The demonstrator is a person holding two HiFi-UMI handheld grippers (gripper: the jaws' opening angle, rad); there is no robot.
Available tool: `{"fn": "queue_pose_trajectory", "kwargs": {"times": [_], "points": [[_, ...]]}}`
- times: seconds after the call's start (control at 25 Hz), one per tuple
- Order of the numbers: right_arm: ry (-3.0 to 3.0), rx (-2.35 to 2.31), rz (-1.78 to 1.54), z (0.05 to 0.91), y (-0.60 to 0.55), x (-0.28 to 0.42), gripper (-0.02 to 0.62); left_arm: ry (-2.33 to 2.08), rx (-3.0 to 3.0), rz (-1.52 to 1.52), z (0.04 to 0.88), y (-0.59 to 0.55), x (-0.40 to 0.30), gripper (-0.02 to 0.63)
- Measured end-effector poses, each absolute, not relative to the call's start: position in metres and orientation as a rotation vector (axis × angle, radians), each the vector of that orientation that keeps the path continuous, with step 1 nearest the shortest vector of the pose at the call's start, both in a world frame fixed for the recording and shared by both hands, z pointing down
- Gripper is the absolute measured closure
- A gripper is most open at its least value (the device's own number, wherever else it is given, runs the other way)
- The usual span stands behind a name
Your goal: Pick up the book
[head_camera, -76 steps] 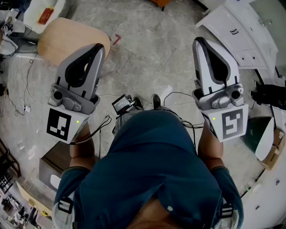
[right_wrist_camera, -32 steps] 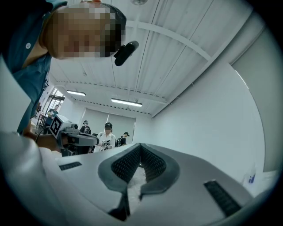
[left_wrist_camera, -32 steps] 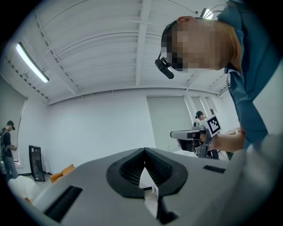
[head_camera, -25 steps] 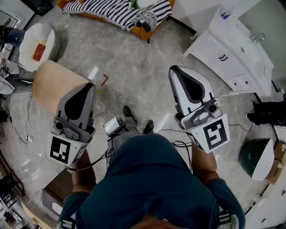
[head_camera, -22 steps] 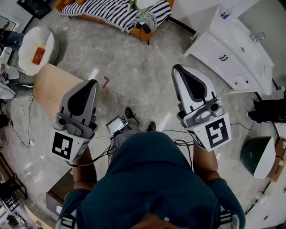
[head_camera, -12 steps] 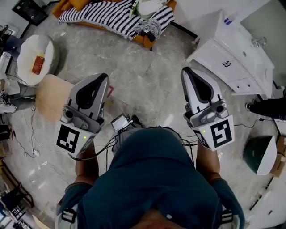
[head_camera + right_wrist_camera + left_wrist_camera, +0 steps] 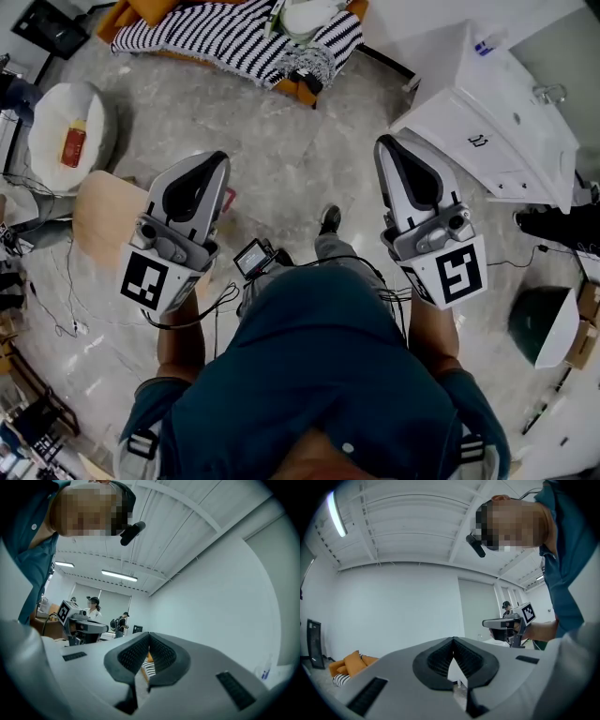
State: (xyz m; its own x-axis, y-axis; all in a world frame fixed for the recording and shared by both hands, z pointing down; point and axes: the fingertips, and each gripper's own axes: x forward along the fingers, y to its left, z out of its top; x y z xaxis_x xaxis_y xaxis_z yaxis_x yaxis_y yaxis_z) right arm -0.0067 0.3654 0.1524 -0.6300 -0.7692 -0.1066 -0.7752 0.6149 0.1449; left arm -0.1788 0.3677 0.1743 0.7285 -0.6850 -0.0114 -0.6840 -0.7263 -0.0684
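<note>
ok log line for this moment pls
left gripper: shut, empty | right gripper: shut, empty | book: not in view | ahead: striped couch | pick: not started

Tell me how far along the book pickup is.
Done: nothing yet. In hand: nothing; left gripper and right gripper are both shut and empty, held above the floor. Left: finding, reaching and gripping the book, which I cannot make out in any view.
</note>
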Motion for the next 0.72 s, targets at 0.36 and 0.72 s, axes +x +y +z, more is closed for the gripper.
{"fn": "queue_pose_trajectory", "kwargs": {"times": [0.36, 0.72], "points": [[2.855, -1.151, 0.172, 0.156, 0.250, 0.033, 0.583, 1.309, -2.773, -0.018, 0.156, 0.274, -0.130, 0.603], [2.889, -1.066, 0.151, 0.165, 0.170, 0.050, 0.581, 1.397, -2.754, -0.069, 0.171, 0.204, -0.110, 0.603]]}}
